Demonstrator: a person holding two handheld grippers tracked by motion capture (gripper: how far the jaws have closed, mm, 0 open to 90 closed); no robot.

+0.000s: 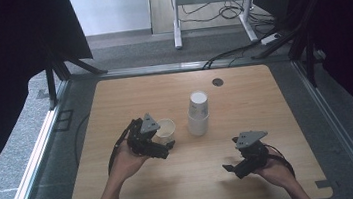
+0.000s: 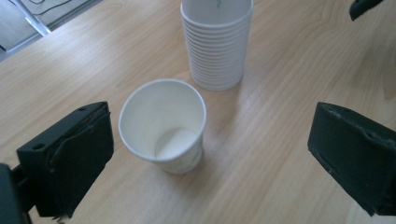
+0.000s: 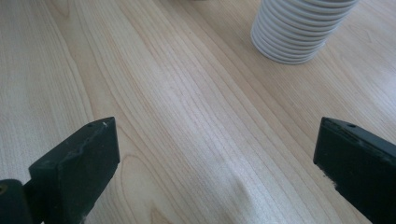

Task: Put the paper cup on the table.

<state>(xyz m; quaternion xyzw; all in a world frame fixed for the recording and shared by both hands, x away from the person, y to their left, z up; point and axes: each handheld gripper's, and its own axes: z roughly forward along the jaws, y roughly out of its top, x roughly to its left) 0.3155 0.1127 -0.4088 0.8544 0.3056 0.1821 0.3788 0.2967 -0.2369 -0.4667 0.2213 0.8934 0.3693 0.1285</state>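
Observation:
A single white paper cup [image 1: 166,129] [image 2: 163,126] stands upright and empty on the wooden table [image 1: 244,96]. To its right rises a tall stack of white paper cups [image 1: 198,113] [image 2: 216,44] [image 3: 299,28]. My left gripper [image 1: 162,147] [image 2: 210,154] is open, its jaws spread wide with the single cup just ahead of them, closer to the left jaw, untouched. My right gripper [image 1: 231,167] [image 3: 215,163] is open low over bare wood at the front right, the stack's base ahead of it.
A dark round grommet hole [image 1: 218,81] lies near the table's far edge. Black curtains hang left and right. A metal frame leg [image 1: 175,14] and cables lie on the floor beyond the table.

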